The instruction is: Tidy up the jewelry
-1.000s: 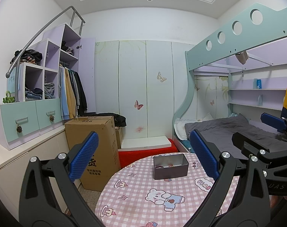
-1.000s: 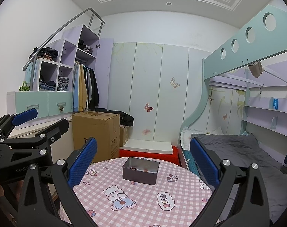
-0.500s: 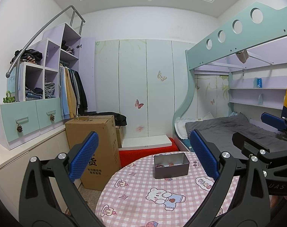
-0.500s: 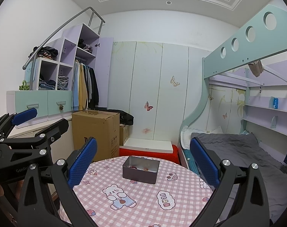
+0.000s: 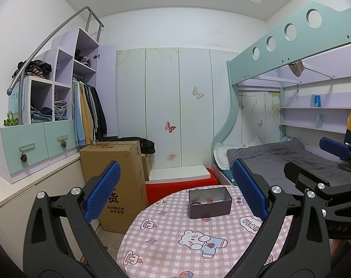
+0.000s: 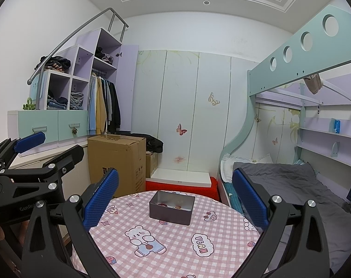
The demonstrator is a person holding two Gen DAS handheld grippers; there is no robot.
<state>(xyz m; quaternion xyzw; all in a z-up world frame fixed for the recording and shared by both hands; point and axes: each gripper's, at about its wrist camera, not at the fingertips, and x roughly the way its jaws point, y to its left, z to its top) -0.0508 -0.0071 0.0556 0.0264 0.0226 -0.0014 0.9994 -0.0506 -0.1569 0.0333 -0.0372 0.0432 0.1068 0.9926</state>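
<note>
A grey metal tin point(image 5: 209, 202) stands on the far part of the round table with the pink checked cloth point(image 5: 175, 238); it also shows in the right wrist view point(image 6: 172, 207). Small jewelry pieces, among them dark red beads point(image 5: 195, 202), lie inside it. My left gripper point(image 5: 176, 191) is open and empty, held above the table's near side. My right gripper point(image 6: 175, 197) is open and empty too, at the same height. Each gripper shows at the edge of the other's view.
A cardboard box point(image 5: 116, 180) stands on the floor left of the table. A bunk bed with grey bedding point(image 5: 279, 159) is at the right. Wardrobe doors point(image 5: 175, 106) and shelves with clothes point(image 5: 55, 97) line the back and left.
Both views have shifted very slightly; the tin sits a touch lower and nearer in frame. Both grippers stay open and empty.
</note>
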